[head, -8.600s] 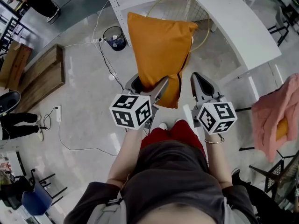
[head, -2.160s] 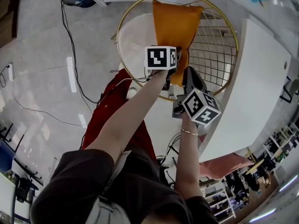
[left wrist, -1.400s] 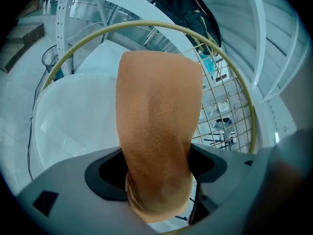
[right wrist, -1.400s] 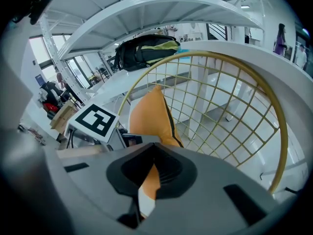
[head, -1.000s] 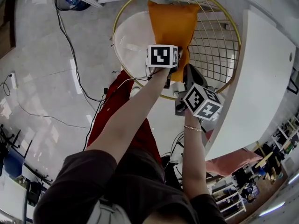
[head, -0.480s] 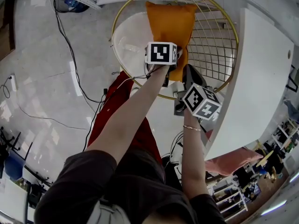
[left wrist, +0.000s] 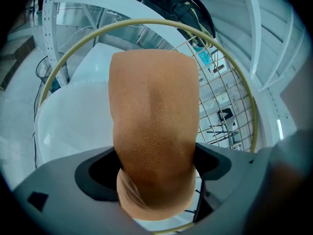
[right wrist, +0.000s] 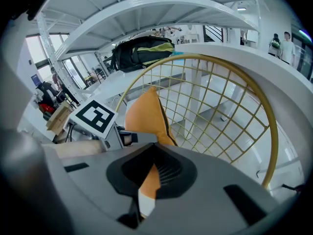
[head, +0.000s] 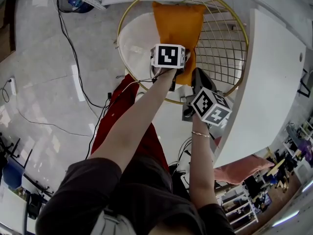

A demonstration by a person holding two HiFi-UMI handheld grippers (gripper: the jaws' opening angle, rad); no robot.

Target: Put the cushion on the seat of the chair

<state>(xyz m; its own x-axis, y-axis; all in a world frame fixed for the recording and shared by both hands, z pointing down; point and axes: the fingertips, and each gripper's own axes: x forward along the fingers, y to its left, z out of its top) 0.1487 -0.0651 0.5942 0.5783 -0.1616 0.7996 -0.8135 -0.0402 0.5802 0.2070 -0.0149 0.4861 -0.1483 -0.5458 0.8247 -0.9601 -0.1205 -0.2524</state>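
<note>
Pale floor (head: 44, 97) with loose cables (head: 73, 48) lies left. On the chair (head: 222, 50), over its seat (head: 134, 40), the cushion (head: 178, 21) leans back, likely to settle. The jaws of the left gripper (left wrist: 156, 169) have just been spreading, with the cushion loose between them. The right gripper (right wrist: 149, 176) pinches a corner, steadying. A white desk (head: 276, 72) crowds the right.

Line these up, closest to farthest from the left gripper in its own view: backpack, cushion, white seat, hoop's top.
1. Cushion, inside the left gripper, whose jaws have just been opening.
2. White seat, lower left.
3. Hoop's top, above the cushion.
4. Backpack, behind the hoop, uppermost.
</note>
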